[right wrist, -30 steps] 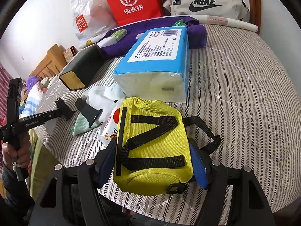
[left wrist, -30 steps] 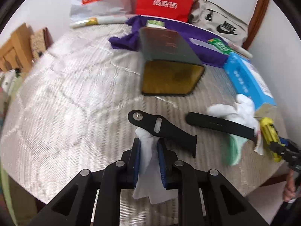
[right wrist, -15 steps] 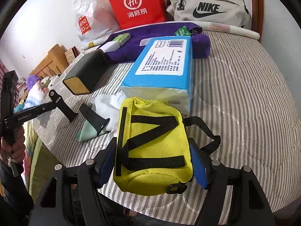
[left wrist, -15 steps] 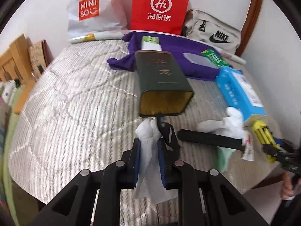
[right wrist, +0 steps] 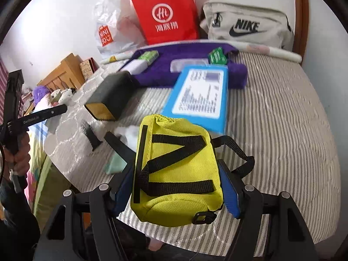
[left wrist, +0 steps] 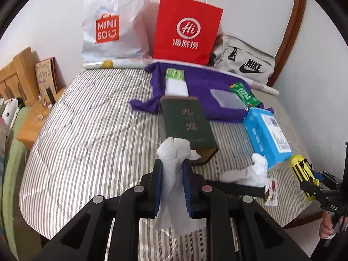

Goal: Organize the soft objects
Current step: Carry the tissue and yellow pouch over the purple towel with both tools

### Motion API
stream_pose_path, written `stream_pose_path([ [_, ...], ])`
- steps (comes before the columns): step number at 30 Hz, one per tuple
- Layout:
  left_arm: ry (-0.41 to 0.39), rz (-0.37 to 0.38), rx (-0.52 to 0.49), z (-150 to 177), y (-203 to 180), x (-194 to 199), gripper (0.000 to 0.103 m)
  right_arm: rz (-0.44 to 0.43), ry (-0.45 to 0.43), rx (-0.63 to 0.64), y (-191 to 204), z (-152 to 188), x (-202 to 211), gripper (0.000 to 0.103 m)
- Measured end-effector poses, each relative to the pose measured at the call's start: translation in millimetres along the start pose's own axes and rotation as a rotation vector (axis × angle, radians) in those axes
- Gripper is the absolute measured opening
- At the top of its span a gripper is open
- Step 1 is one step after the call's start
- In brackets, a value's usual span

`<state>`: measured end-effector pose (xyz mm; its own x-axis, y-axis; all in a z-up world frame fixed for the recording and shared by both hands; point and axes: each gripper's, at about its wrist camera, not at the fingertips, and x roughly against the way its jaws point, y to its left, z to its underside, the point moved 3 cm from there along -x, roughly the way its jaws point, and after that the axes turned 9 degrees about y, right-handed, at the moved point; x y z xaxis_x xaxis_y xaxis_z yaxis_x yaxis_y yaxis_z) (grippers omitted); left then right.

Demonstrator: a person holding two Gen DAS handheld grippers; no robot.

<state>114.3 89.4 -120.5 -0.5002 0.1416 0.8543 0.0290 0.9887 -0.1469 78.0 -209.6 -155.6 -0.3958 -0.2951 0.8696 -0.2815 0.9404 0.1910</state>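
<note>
Striped quilting covers the bed (left wrist: pixel 91 130), cluttered toward its far edge and right side; yellow pouch (right wrist: pixel 176 169), the bulkier load, sits clamped broadside in the right hand-held gripper (right wrist: pixel 177 187) above the near edge, and its rounded fabric could squirm out if the squeeze eases; the white tissue (left wrist: pixel 173 169), pinched in the left hand-held gripper (left wrist: pixel 173 184) over the near edge, may tear or slide free, since only a thin fold is caught.

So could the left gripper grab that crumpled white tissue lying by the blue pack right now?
Probably not yet. The left gripper is already shut on a white tissue, so its jaws are taken. The path to the loose tissue beside the blue pack looks unobstructed otherwise.
</note>
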Motion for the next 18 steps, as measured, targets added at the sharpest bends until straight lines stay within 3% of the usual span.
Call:
stream_pose_path([
  [18, -0.043, 0.032, -0.027, -61.3, -21.4, 8.8, 0.017, 0.013, -0.101, 0.068, 6.9, -82.3, 32.7, 0.07],
])
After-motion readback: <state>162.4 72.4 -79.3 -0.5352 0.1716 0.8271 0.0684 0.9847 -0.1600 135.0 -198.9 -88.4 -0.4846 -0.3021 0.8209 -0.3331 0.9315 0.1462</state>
